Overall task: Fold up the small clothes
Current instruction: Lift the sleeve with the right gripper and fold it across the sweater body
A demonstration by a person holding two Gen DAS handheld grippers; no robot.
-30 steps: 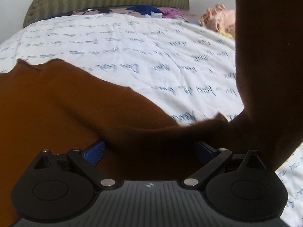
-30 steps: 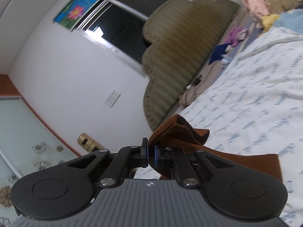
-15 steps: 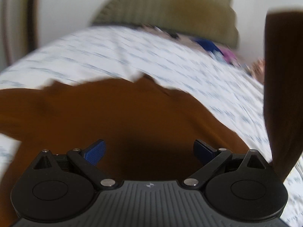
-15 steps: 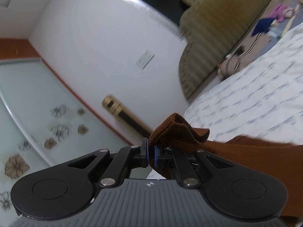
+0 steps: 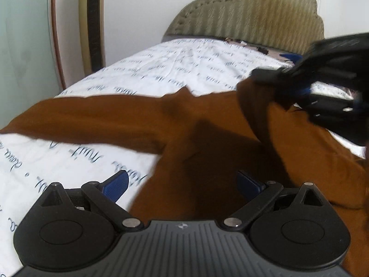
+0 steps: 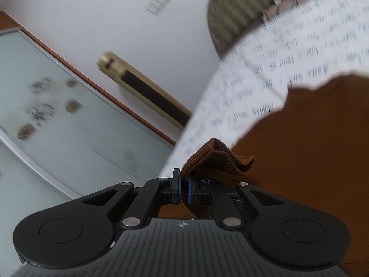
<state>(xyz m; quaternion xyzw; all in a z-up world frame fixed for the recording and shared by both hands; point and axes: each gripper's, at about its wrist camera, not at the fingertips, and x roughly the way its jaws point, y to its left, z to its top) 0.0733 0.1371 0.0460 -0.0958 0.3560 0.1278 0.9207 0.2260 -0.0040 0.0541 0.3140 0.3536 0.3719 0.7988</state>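
The right gripper (image 6: pixel 183 190), fingers clenched on a cuff (image 6: pixel 216 159), hung over the brown top (image 5: pixel 207 133) spread across the bed (image 5: pixel 184 62), nearer it than the released left gripper (image 5: pixel 182 184).

The place was shown to be a bedroom in a home. A bed was covered by a white sheet (image 5: pixel 184 64) printed with dark handwriting-like script, and an olive, ribbed, scallop-topped upholstered headboard (image 5: pixel 253 16) was set against a plain white wall (image 6: pixel 115 11). A frosted glass panel with floral motifs (image 6: pixel 46 120), framed in wood, was seen beside it.
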